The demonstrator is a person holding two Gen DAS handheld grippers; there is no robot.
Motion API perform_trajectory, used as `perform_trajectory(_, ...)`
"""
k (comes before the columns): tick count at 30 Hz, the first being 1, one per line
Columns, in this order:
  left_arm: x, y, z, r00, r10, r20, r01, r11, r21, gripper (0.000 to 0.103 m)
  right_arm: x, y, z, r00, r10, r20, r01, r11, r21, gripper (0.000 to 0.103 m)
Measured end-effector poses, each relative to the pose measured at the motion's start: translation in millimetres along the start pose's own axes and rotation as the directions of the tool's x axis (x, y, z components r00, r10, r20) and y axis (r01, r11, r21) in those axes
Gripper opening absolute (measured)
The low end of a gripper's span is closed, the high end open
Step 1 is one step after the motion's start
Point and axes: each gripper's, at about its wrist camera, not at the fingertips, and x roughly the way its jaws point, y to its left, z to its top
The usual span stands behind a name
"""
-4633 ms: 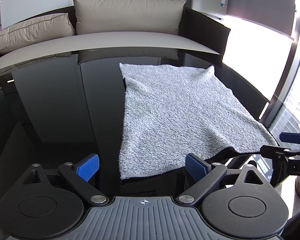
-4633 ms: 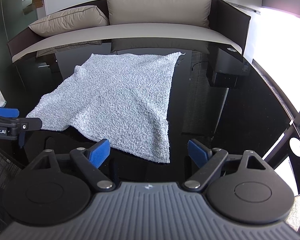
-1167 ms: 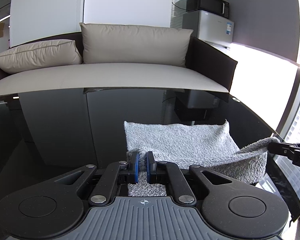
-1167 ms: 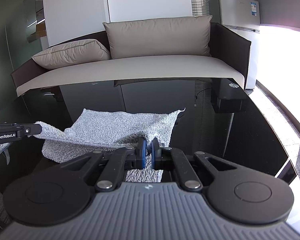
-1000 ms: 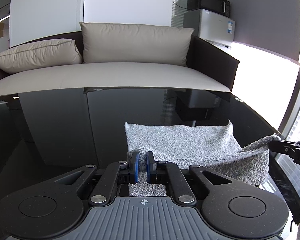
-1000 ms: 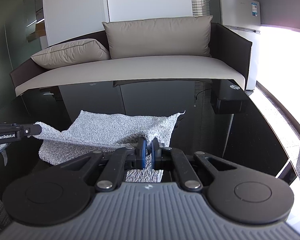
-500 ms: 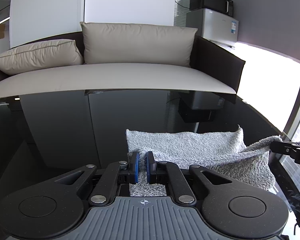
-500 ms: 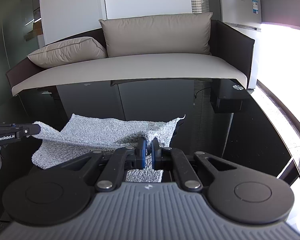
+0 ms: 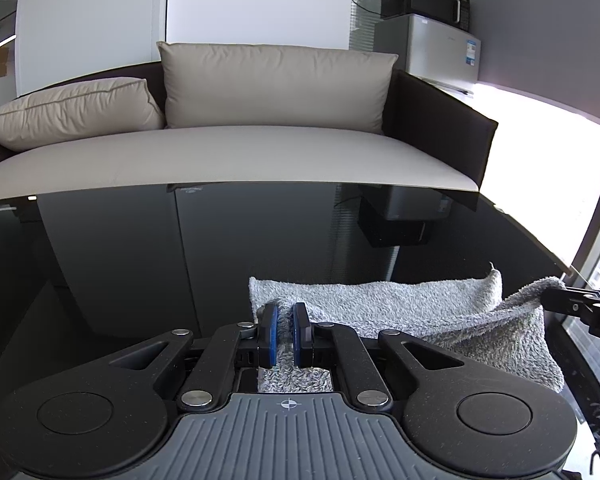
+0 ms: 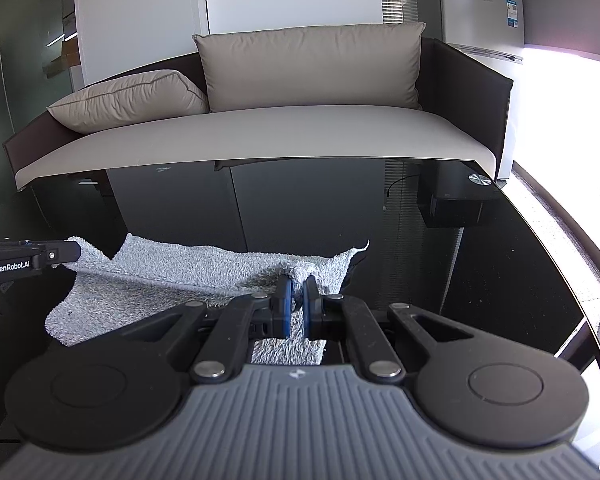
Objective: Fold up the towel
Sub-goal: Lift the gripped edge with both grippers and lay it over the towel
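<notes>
One grey, fluffy terry towel [image 9: 400,304] lies on a glossy black table [image 9: 140,264], its near edge lifted and carried toward its far edge. Two black handheld grippers with blue pads are at work. The left gripper [image 9: 286,334] is clamped narrow on the towel's near left corner, cloth pinched between its pads. The right gripper [image 10: 295,306] is clamped the same way on the near right corner. The raised half sags between them, hanging above the half that lies flat.

This looks like the first fold, roughly midway through. The next move seems to call for carrying both corners forward evenly, lowering them onto the two far corners, then letting go.

Behind the table stands one dark sofa [image 10: 460,88] with two beige cushions [image 10: 312,68], and one silver fridge [image 9: 440,52] with one black microwave [image 9: 424,0] on top.
</notes>
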Motion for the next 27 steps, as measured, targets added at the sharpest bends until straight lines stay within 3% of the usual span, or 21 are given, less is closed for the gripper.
perform_trajectory(27, 40, 0, 14, 0.999, 0.02, -0.047, -0.019, 1.0, 0.014, 0.007, 40, -4, 17, 1.0, -0.006, -0.026, 0.006, 1.0, 0.009, 0.006)
